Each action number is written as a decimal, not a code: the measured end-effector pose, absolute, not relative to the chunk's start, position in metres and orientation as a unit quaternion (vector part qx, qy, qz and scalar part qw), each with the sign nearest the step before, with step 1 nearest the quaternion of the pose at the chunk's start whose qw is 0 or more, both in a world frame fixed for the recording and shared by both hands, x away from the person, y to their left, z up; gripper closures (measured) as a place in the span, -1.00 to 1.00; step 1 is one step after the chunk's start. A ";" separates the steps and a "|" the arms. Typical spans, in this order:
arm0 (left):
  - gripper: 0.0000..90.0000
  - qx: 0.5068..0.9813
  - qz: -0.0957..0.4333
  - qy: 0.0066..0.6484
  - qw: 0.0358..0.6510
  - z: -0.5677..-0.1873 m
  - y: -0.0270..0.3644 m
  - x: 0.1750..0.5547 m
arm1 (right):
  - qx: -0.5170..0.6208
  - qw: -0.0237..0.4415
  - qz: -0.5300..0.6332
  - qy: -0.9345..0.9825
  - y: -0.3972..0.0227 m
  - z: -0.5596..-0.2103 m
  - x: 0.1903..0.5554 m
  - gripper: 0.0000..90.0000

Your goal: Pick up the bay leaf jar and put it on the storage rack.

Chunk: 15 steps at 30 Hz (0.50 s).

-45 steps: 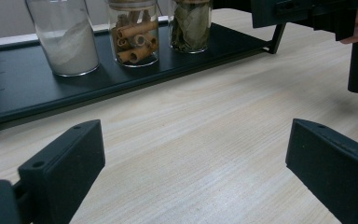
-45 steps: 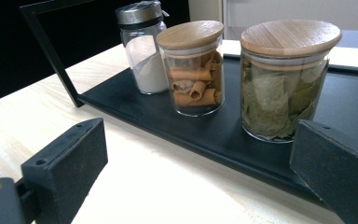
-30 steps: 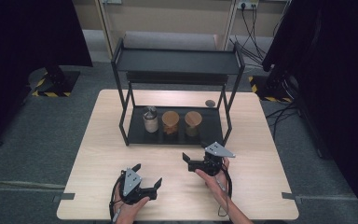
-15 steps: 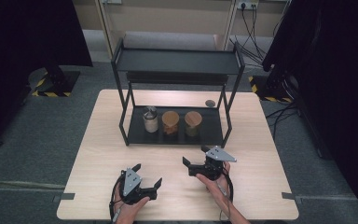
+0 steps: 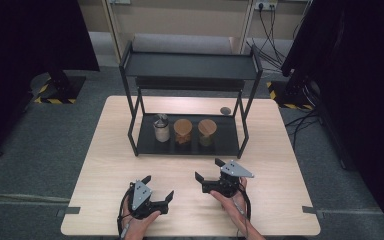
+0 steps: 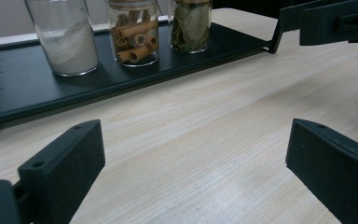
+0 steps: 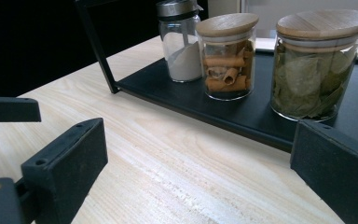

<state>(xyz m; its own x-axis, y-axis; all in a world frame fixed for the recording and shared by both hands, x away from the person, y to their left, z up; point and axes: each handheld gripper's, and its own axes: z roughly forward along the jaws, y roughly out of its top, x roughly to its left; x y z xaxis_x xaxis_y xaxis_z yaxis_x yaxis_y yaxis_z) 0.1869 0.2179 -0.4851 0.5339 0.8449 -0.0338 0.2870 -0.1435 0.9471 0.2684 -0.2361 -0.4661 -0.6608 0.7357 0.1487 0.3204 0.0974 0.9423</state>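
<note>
Three glass jars sit in a row on the bottom tray of the black metal rack point(image 5: 230, 145): white powder point(image 5: 161, 128), brown cinnamon sticks point(image 5: 182, 131), green leaves point(image 5: 206, 132). The left gripper point(image 5: 158, 189) and right gripper point(image 5: 207, 169) hover over the pale wooden table point(image 5: 105, 150), jaws wide apart, holding nothing.

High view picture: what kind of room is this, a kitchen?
Probably not a kitchen; more likely a lab or recording room. A wooden table stands on grey carpet, cables hang from wall sockets, and black curtains screen the sides. The spice jars look staged.
</note>
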 end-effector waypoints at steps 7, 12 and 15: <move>-0.91 0.706 0.270 0.400 0.518 -0.485 0.218 0.187 | 0.364 0.185 0.563 0.718 -0.237 -0.467 0.264 -0.91; -0.91 0.706 0.270 0.401 0.518 -0.485 0.218 0.187 | 0.362 0.184 0.564 0.719 -0.238 -0.467 0.261 -0.91; -0.91 0.706 0.270 0.401 0.517 -0.485 0.218 0.187 | 0.360 0.185 0.563 0.721 -0.238 -0.468 0.258 -0.91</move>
